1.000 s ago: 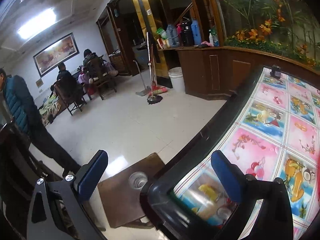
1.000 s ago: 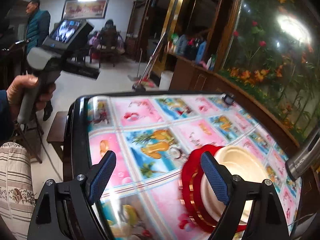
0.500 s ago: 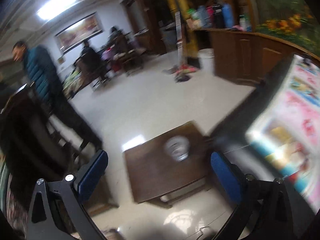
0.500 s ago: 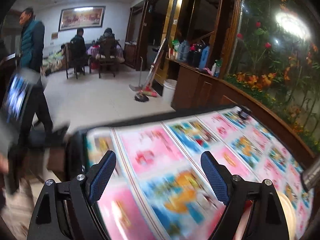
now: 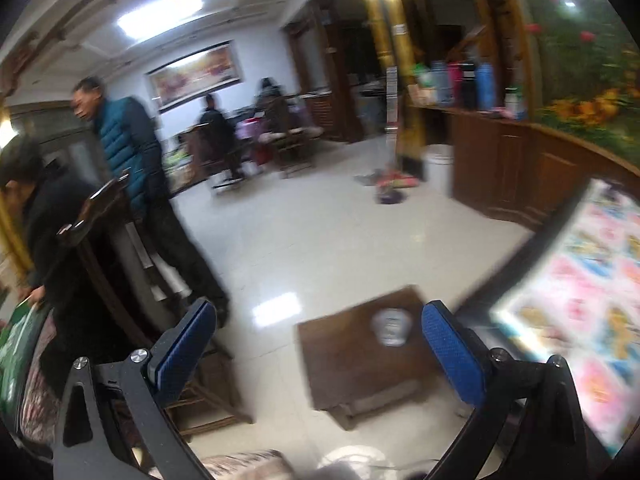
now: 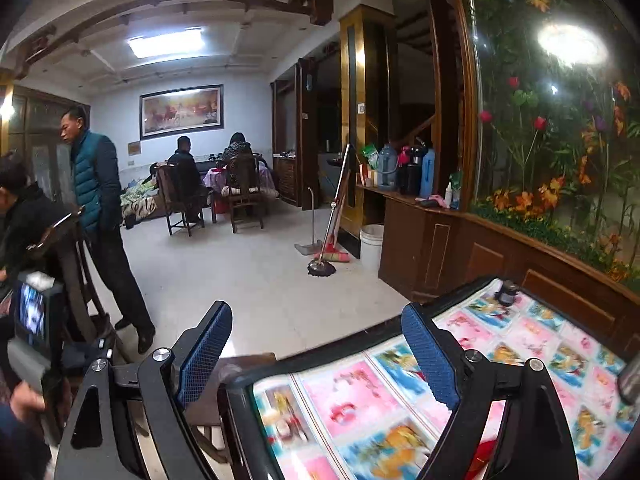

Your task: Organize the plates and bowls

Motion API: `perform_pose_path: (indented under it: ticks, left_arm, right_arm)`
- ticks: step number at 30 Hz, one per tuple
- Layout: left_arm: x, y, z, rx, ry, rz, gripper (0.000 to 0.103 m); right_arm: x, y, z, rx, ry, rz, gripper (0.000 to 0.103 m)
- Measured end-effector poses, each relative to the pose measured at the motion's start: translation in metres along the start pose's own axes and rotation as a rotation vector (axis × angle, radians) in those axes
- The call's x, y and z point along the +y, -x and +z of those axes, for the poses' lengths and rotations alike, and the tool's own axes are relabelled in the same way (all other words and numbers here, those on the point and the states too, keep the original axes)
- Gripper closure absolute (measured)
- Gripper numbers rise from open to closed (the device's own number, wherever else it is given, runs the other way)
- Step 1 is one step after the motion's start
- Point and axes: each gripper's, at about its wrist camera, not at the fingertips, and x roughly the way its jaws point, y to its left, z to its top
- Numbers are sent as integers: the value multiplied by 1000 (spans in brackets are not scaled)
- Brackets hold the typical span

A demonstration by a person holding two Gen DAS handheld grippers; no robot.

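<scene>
My left gripper [image 5: 320, 340] fingers spread wide, nothing between; pointed off worktop [image 5: 576, 320] toward floor, over low stool [image 5: 360, 360] with small glass cup [image 5: 391, 326] on it, just beside worktop's dark edge. My right gripper [image 6: 320, 356] fingers also apart, empty, raised above near corner of worktop, likely in transit. Plates and bowls: only red sliver [image 6: 482, 454] at worktop's near side, behind right finger; cannot identify. Beyond worktop: mop [image 6: 326, 256], white bucket [image 6: 371, 246], standing man [image 6: 100, 208], occupied chairs. Nothing blocks worktop surface.
</scene>
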Motion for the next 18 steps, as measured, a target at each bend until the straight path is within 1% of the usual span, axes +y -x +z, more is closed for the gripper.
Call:
perform_pose_path:
  ticks: [3, 5, 7, 8, 10, 11, 12, 14, 15, 18]
  left_arm:
    - [-52, 40, -2, -3, -35, -180, 0]
    - [-95, 59, -8, 17, -75, -296, 0]
    - [-149, 78, -19, 19, -161, -384, 0]
    - [-167, 84, -24, 33, -188, -439, 0]
    - [-207, 91, -34, 89, -234, -566, 0]
    - [-227, 93, -40, 117, -269, -603, 0]
    - [-241, 93, -45, 134, -304, -619, 0]
    - [-272, 94, -57, 162, -375, -631, 0]
    - [-283, 93, -61, 177, -405, -637, 0]
    - [-312, 92, -68, 203, -467, -671, 0]
  right_arm:
    - [-16, 36, -26, 45, 25, 6, 11]
    - [-31, 54, -48, 82, 32, -27, 11]
    - [-49, 69, -77, 131, 34, -98, 11]
    - [-57, 76, -89, 154, 30, -143, 11]
    - [-81, 87, -120, 219, -12, -243, 11]
    - [-92, 90, -129, 244, -36, -273, 11]
    - [-104, 94, -140, 275, -70, -308, 11]
    - [-127, 100, -155, 320, -154, -364, 11]
    - [-141, 101, -161, 346, -219, -386, 11]
    - [-170, 99, -174, 398, -343, -429, 12]
